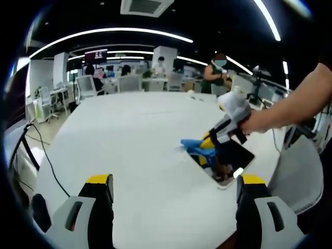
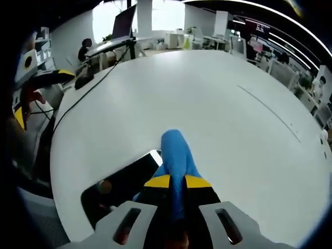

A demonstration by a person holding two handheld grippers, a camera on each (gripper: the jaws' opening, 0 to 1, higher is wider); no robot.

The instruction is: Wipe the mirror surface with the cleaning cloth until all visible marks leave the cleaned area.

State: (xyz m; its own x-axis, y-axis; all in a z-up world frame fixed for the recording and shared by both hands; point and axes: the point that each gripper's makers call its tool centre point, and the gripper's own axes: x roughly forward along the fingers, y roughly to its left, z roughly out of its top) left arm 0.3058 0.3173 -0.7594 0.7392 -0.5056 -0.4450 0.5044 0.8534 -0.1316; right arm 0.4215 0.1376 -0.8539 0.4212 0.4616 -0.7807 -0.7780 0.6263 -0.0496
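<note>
A dark rectangular mirror [image 1: 233, 158] lies flat on the white table [image 1: 140, 140], right of centre in the left gripper view. My right gripper [image 1: 207, 147] presses a blue cleaning cloth [image 1: 193, 144] down at the mirror's left edge, held by a person's hand [image 1: 259, 122]. In the right gripper view the jaws are shut on the blue cloth [image 2: 175, 155], which sticks out forward over the mirror [image 2: 124, 184]. My left gripper [image 1: 174, 192] hovers above the table's near side, its jaws wide apart and empty.
The large white table [image 2: 207, 104] is otherwise bare. A black cable [image 1: 49, 161] hangs off its left side. Grey office chairs [image 1: 295, 171] stand near the mirror's edge. Desks, monitors and people fill the background.
</note>
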